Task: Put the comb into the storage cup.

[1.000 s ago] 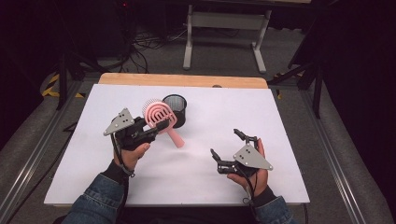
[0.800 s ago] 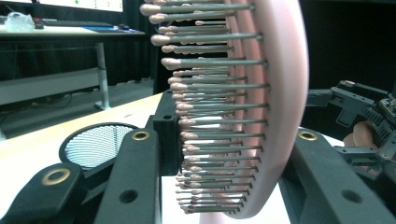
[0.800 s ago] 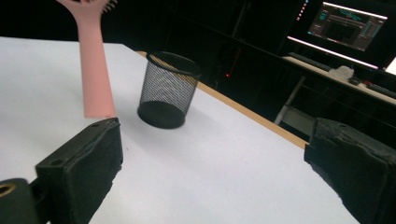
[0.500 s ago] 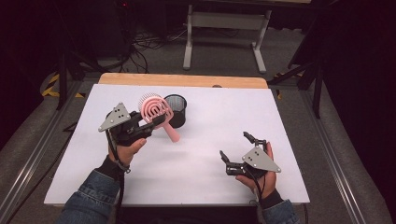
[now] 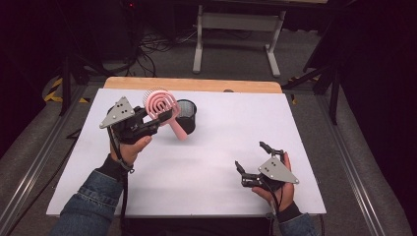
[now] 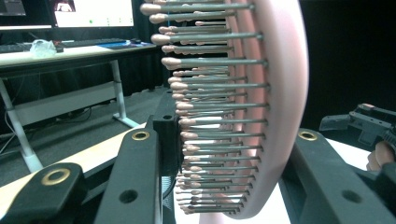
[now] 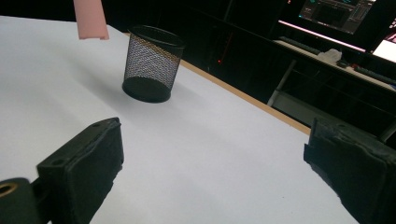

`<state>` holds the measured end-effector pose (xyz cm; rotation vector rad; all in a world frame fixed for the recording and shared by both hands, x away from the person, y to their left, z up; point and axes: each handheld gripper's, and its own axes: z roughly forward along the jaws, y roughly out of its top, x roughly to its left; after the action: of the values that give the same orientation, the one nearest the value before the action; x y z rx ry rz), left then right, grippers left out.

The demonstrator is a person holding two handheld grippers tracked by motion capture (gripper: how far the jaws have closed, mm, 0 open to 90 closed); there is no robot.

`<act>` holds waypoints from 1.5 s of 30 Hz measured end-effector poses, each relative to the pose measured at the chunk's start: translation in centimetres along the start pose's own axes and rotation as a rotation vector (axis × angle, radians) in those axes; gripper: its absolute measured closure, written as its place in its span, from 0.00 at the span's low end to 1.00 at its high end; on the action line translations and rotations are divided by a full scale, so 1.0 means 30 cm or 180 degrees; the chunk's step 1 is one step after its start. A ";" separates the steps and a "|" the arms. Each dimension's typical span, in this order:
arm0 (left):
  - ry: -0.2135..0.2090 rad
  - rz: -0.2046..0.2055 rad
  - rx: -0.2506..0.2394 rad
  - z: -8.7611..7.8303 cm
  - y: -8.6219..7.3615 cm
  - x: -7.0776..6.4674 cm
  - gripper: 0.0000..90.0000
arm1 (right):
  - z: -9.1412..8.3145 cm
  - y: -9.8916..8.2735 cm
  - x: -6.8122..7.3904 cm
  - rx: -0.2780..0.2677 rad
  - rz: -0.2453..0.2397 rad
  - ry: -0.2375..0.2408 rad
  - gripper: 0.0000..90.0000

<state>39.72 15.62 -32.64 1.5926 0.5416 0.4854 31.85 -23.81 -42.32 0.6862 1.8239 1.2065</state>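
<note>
Pink brush (image 5: 162,105) clamped by its round bristled head in left gripper (image 5: 156,118), held clear of table (image 5: 206,162), handle slanting down-right with its end just beside mesh cup (image 5: 186,115). Cup black, open-topped, upright, nearer left hand; brush hard plastic, thin ball-tipped pins. Right gripper (image 5: 252,158) wide open, empty, low, well apart.

The left gripper (image 5: 158,119), held up by a denim-sleeved forearm, has its fingers (image 6: 140,186) clamped tight on something between them, while the right gripper (image 5: 255,160) sits low with fingers (image 7: 88,163) spread wide, nothing between them.
</note>
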 end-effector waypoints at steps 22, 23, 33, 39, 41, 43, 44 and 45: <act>0.0116 0.0177 0.0000 0.050 0.104 0.060 0.69 | 0.004 -0.006 0.006 0.0013 -0.0016 0.0022 0.06; 0.0120 0.0162 -0.0016 0.054 0.107 0.062 0.69 | 0.005 -0.006 0.006 0.0013 -0.0009 0.0027 0.06; 0.0179 0.0179 0.0016 0.087 0.128 0.088 0.69 | 0.004 -0.007 0.000 0.0017 -0.0005 -0.0004 0.06; 0.0189 0.0158 0.0039 0.113 0.133 0.103 0.69 | 0.005 -0.007 0.000 0.0017 -0.0012 0.0002 0.06; 0.0194 0.0139 0.0051 0.126 0.131 0.110 0.69 | 0.007 -0.008 0.000 0.0019 -0.0014 0.0007 0.06; 0.0208 0.0149 0.0078 0.138 0.129 0.116 0.69 | 0.007 -0.008 0.001 0.0022 -0.0018 0.0013 0.06; 0.0229 0.0151 0.0100 0.145 0.127 0.119 0.69 | 0.007 -0.008 0.001 0.0023 -0.0021 0.0012 0.06; 0.0231 0.0147 0.0113 0.151 0.125 0.124 0.69 | 0.007 -0.008 0.001 0.0022 -0.0019 0.0014 0.06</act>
<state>45.64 14.03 -29.34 1.6290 0.5720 0.5729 32.02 -23.78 -42.61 0.6818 1.8332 1.1993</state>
